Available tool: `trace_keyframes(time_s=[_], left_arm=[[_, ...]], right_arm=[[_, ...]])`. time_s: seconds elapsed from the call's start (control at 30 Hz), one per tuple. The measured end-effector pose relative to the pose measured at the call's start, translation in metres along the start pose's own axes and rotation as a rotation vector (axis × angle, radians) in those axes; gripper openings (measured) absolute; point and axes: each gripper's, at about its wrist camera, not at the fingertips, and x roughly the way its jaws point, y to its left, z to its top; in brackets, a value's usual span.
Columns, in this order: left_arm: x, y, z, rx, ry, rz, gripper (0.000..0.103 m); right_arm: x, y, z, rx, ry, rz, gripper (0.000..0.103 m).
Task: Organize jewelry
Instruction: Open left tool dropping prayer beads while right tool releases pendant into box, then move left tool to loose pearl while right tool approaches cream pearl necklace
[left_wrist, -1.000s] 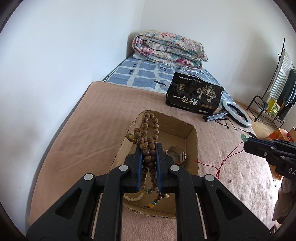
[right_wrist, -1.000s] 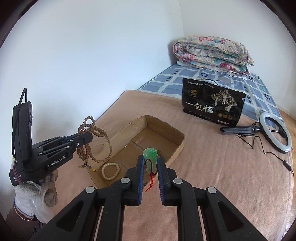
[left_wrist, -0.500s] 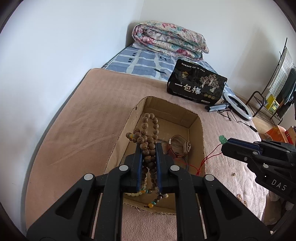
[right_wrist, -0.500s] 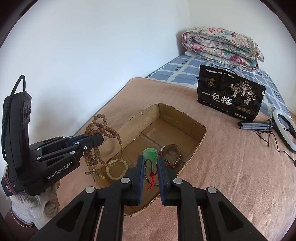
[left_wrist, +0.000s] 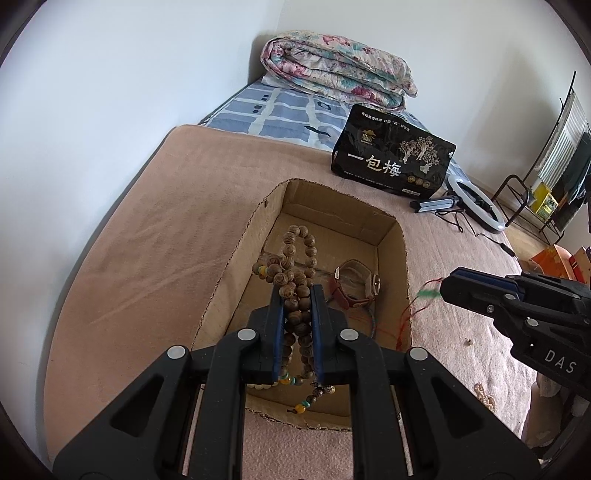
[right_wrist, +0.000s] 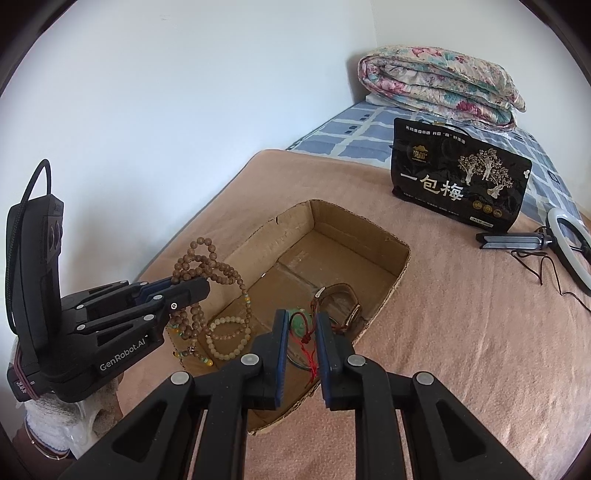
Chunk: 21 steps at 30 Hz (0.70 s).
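Hanging from the left tool (left_wrist: 297, 325), a string of round wooden beads (left_wrist: 295, 266) runs lengthwise between the blue pads, which are pressed together on it; one loop rises above the tips and the tail, with yellow and green spacer beads, drops toward the near end of the cardboard box (left_wrist: 391, 236). The open-topped box lies on a tan fuzzy blanket (left_wrist: 155, 251) on the bed, its long axis pointing away toward the folded floral quilt (left_wrist: 336, 70). Over the box's near right corner, the right tool (right_wrist: 300, 328) pinches a small green pendant (right_wrist: 300, 322) on a thin red cord (right_wrist: 312, 363) that dangles down. Inside the box rest a pale bead bracelet (right_wrist: 225, 338) and a brown-strapped watch (right_wrist: 341, 302) lying on its side.
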Motion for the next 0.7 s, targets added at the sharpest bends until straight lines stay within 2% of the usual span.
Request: trace_keyframes(time_s=[0.03,0.07,0.1,0.17,0.23,0.43,0.7], left_arm=[[0.000,-0.001,0.000,-0.002,0.000,-0.003,0.011],[0.001,-0.002,0.000,-0.002,-0.001,-0.002,0.012],[0.002,-0.002,0.000,-0.001,0.004,-0.002,0.015],[0.002,-0.002,-0.002,0.000,0.003,-0.001,0.043],[0.000,0.000,-0.002,-0.002,-0.012,0.010,0.050],[-0.005,0.001,0.000,-0.011,-0.026,0.015,0.050],[-0.016,-0.009,-0.002,0.019,-0.048,0.019,0.050]], right_arm=[[0.000,0.001,0.000,-0.002,0.000,0.002,0.015],[0.000,0.001,0.001,-0.004,-0.004,0.006,0.027],[0.000,0.002,0.001,-0.005,-0.007,0.004,0.035],[-0.002,0.003,0.001,-0.007,-0.014,-0.013,0.059],[-0.004,0.002,0.001,-0.006,-0.023,-0.035,0.073],[-0.014,-0.005,0.001,0.017,-0.045,-0.082,0.086],[-0.033,-0.013,-0.001,0.020,-0.069,-0.142,0.092]])
